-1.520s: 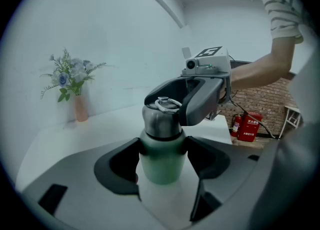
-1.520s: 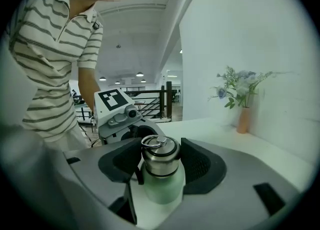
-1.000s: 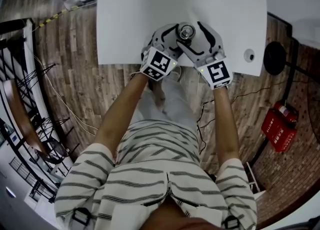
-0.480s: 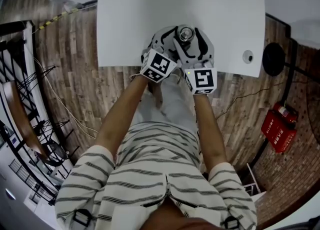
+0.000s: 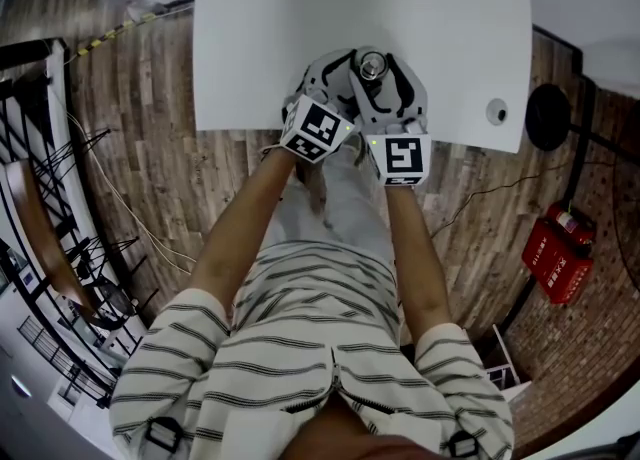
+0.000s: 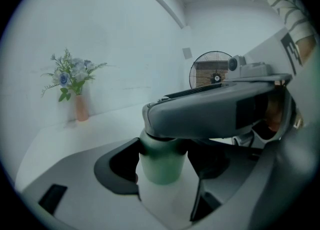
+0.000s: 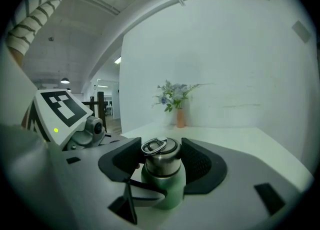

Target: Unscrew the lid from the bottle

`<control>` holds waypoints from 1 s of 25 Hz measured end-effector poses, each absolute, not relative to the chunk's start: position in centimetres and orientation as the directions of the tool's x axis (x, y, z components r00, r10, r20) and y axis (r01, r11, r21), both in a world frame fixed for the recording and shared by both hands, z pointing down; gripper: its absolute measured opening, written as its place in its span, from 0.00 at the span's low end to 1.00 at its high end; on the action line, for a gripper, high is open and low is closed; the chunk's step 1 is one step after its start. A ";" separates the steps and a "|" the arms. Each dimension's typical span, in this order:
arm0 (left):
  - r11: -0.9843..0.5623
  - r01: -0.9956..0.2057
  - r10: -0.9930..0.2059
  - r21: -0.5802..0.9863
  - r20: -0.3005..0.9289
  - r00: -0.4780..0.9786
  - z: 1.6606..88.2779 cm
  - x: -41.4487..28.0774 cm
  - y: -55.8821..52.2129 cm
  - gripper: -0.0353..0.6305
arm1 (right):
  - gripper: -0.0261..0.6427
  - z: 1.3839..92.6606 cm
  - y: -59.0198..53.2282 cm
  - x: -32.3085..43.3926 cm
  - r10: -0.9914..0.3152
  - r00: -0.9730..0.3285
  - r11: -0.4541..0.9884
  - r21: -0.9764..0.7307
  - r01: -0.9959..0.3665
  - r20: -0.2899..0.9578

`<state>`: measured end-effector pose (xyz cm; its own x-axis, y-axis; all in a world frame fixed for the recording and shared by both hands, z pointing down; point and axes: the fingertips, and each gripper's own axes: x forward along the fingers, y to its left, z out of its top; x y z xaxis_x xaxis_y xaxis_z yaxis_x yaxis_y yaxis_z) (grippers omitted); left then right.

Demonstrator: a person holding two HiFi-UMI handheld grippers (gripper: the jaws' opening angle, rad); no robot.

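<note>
A green bottle (image 6: pixel 160 160) with a steel lid (image 7: pixel 161 156) and a ring handle stands near the front edge of the white table (image 5: pixel 300 18). My left gripper (image 6: pixel 162 173) is shut on the bottle's green body, one pad on each side. Reaching over the left one, my right gripper (image 7: pixel 161 160) has its ribbed pads against both sides of the lid; its jaws have just been closing with the lid between them. The head view shows both grippers meeting at the lid (image 5: pixel 372 67), left gripper (image 5: pixel 342 74) lower, right gripper (image 5: pixel 380 76) on top.
A small vase of flowers (image 7: pixel 176 105) stands at the table's far side. A small round white object (image 5: pixel 497 111) lies near the table's right front corner. On the floor are a black round base (image 5: pixel 550 114) and a red box (image 5: pixel 558 260).
My right gripper has swung round the lid, its marker cube moving left toward the left gripper, and its jaws have drawn in onto the lid. Left gripper and bottle have stayed put.
</note>
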<state>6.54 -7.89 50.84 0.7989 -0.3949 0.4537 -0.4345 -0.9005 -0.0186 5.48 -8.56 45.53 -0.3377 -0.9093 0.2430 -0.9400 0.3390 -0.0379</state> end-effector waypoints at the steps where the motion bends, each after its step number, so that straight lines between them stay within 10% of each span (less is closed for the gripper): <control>1: -0.901 -0.434 -0.395 -0.018 0.453 0.799 50.9 6.5 -7.9 0.50 | 0.43 45.5 -8.5 5.4 -0.903 -0.354 0.356 -0.038 -0.934 0.243; 25: -0.908 -0.418 -0.378 -0.013 0.457 0.805 50.8 6.5 -8.0 0.50 | 0.43 45.4 -8.0 4.8 -0.368 -0.891 0.916 -0.060 -0.396 0.267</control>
<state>6.55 -8.05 50.81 0.8052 -0.3778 0.4571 -0.4184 -0.9082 -0.0135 4.83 -7.99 45.42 -0.8906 -0.3679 0.2673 -0.3965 0.9161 -0.0603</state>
